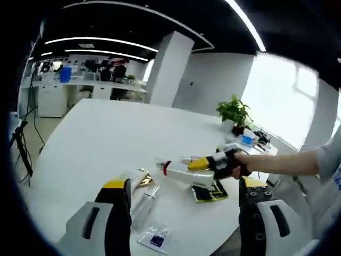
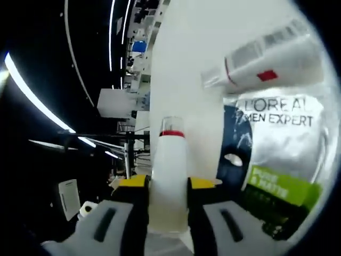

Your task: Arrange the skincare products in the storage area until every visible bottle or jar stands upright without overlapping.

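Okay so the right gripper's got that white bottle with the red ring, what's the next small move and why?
Probably tip the white bottle upright and set it on bare table. The right gripper is shut on it while it is tilted in the left gripper view, over the L'Oreal sachet and beside a white tube, so move clear.
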